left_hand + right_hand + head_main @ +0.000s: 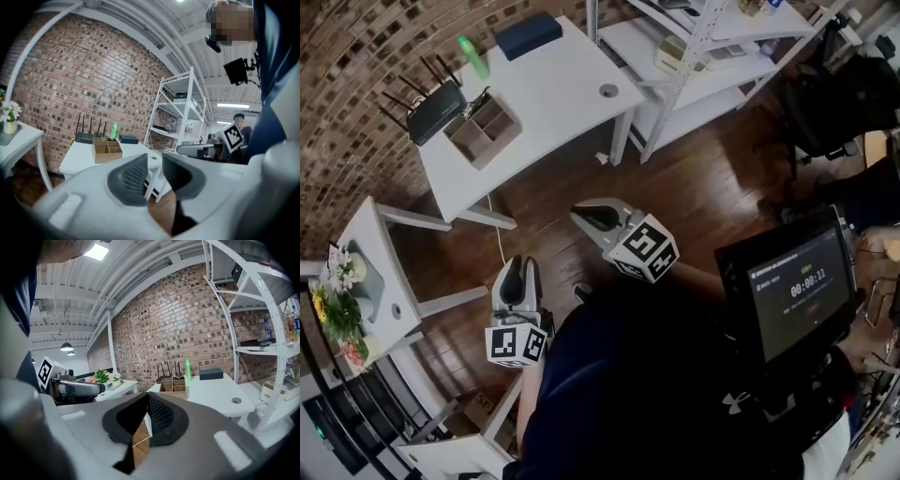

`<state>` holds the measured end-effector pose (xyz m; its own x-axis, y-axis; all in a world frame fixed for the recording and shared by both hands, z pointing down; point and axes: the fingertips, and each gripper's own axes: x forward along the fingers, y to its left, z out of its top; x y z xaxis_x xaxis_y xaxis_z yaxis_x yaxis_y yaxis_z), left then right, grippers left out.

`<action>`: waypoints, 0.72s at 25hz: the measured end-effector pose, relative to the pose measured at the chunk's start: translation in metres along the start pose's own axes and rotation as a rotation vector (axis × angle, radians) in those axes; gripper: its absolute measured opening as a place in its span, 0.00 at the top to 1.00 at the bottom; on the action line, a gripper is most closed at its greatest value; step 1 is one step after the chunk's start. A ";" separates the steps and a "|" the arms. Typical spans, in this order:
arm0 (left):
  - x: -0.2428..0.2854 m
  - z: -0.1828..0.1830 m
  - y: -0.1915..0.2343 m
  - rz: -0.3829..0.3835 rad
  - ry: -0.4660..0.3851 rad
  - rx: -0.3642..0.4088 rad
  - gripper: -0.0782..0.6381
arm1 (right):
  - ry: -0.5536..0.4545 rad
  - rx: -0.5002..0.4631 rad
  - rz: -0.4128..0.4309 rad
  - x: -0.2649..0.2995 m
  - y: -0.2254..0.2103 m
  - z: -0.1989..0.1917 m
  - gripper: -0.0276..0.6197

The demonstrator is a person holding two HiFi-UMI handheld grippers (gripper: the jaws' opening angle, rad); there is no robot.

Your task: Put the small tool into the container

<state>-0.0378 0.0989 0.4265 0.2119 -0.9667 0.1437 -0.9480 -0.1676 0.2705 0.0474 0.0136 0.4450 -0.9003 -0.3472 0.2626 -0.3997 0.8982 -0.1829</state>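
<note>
The left gripper's (pixel 153 172) jaws stand partly apart with nothing between them. The right gripper's (pixel 146 414) pads meet, and it is empty too. Both hang close to the person's body over the floor, well short of the far table (pixel 553 94).

On the table's left end a wooden box (pixel 484 127) with compartments sits beside a router (pixel 431 108). A green item (pixel 472 55) just beyond it is probably the small tool, and it lies outside the box.

The likely trouble is in the reach. The item is slim and close to the box and router, so a half-closed jaw could nudge it away, and a shut one cannot take it at all.

The item is too small and blurred to identify. What the box holds cannot be made out either.
</note>
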 end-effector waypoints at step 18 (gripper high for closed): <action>0.023 -0.013 -0.021 -0.004 0.024 -0.012 0.77 | 0.019 0.017 0.036 -0.010 -0.017 -0.006 0.94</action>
<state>-0.0101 0.0823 0.4370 0.2212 -0.9611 0.1654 -0.9444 -0.1688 0.2823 0.0641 0.0035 0.4507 -0.9106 -0.3097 0.2736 -0.3704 0.9053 -0.2081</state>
